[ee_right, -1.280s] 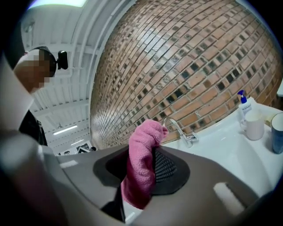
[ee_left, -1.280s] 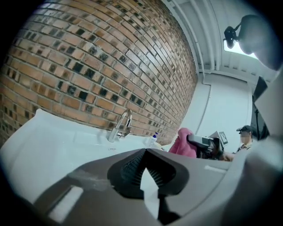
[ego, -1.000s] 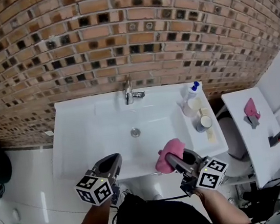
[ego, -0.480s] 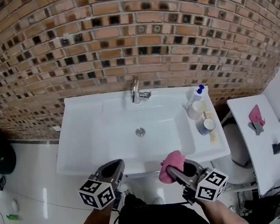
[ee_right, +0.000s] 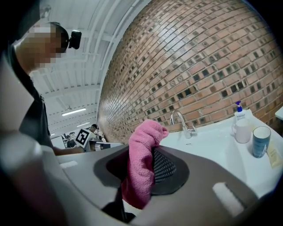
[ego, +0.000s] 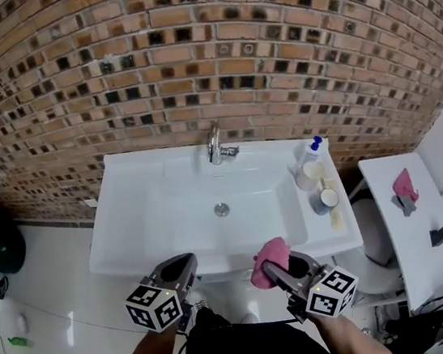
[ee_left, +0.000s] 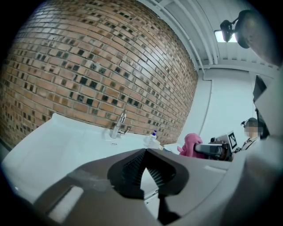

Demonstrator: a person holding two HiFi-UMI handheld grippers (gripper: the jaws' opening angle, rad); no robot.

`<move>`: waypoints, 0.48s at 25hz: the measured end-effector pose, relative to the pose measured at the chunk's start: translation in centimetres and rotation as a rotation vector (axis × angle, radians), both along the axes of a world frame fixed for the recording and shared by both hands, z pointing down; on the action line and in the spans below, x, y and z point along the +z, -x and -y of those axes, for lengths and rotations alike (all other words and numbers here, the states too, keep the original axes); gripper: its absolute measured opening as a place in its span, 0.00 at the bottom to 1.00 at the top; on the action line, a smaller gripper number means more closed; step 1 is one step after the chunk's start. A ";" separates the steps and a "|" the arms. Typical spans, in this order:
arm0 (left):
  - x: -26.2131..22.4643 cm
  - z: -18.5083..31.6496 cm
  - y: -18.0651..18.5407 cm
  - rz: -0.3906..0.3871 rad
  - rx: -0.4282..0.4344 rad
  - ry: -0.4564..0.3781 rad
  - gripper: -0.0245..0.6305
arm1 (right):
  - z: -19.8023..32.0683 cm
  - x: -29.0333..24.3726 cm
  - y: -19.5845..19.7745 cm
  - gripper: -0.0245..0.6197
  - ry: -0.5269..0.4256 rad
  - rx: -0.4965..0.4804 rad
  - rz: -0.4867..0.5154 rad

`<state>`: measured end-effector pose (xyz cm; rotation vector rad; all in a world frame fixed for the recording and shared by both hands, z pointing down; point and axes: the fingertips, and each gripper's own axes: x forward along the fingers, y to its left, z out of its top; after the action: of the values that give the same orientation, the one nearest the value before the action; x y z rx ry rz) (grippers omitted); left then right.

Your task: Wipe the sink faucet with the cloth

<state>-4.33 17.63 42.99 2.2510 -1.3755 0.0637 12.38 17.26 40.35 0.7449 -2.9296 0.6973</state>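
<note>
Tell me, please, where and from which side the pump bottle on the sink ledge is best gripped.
Probably round the white body of the pump bottle, below its blue head, coming from the basin side: it stands upright, the cup sits close in front and the brick wall lies behind.

A washroom bay inside a large hall is showing. A white sink [ego: 129, 218] with a faucet [ego: 214, 144] is standing against a brick wall [ego: 189, 62], carrying a soap bottle [ego: 309, 161] and a cup [ego: 324, 200]. A glossy tiled floor [ego: 52, 310] is lying below. A high ceiling [ee_right: 93, 35] with strip lights [ee_right: 74, 111] is running overhead.
</note>
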 end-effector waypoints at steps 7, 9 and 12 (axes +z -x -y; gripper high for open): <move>-0.2 0.3 0.1 0.006 -0.002 -0.005 0.05 | 0.1 -0.2 0.1 0.22 -0.023 -0.001 -0.013; -0.3 0.4 0.2 0.009 -0.001 -0.006 0.05 | 0.2 -0.4 0.1 0.22 -0.035 -0.003 -0.016; -0.4 0.6 -0.2 0.009 0.003 -0.010 0.05 | 0.0 -0.5 0.0 0.22 -0.041 -0.003 -0.022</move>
<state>-4.17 17.02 42.61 2.2641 -1.3795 0.0678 12.34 17.22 39.84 0.7460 -2.9332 0.6266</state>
